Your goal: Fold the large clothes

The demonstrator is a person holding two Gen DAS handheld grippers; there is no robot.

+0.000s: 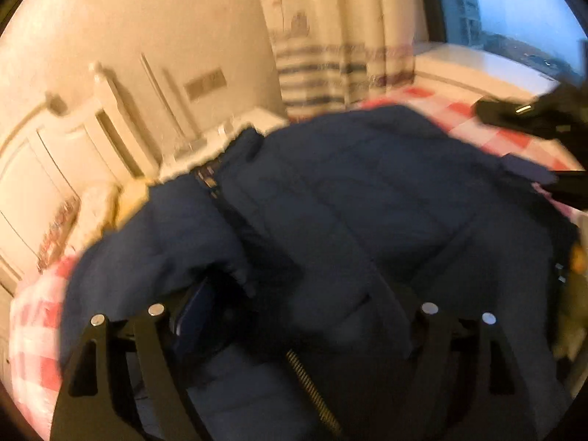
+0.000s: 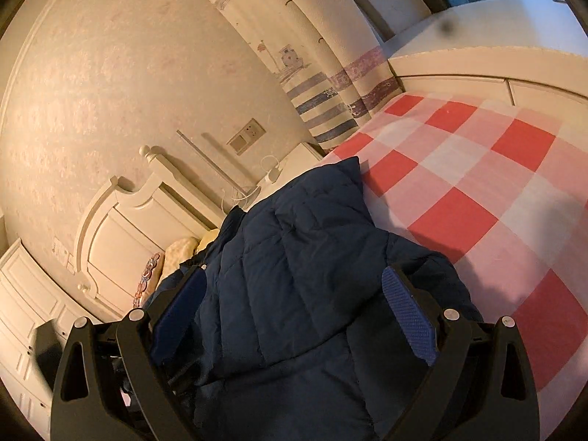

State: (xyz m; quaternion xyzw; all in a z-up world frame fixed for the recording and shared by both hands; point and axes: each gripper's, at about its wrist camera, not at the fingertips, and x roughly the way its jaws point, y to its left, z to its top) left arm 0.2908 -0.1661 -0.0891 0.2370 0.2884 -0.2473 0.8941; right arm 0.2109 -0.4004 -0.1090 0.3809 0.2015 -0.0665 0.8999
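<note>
While both wrist views sit low over the bed (image 2: 477, 191), I log the near field first. Right gripper (image 2: 294, 316): fingers (image 2: 409, 316) spread wide, blue pads either side of a quilted fold of the navy jacket (image 2: 294, 257); fabric lies between them but I see no pinch. Left gripper (image 1: 290, 312): fingers mostly buried in dark fabric and the frame is motion-blurred; one blue pad shows at left, so I cannot tell whether they hold cloth.

Jacket lies bunched on the red-and-white checked bedcover, directly ahead of both grippers. Its long axis appears to run away from me toward the headboard (image 2: 121, 235); the zipper (image 1: 312, 389) trails out under the left gripper. The right gripper looks better placed for the next fold, in my judgement.

Hidden: sleeves, hem and collar cannot be separated in the heap. Far field: a cream pillow (image 2: 180, 253) beside the headboard, striped curtain (image 2: 323, 110), window beyond.
</note>
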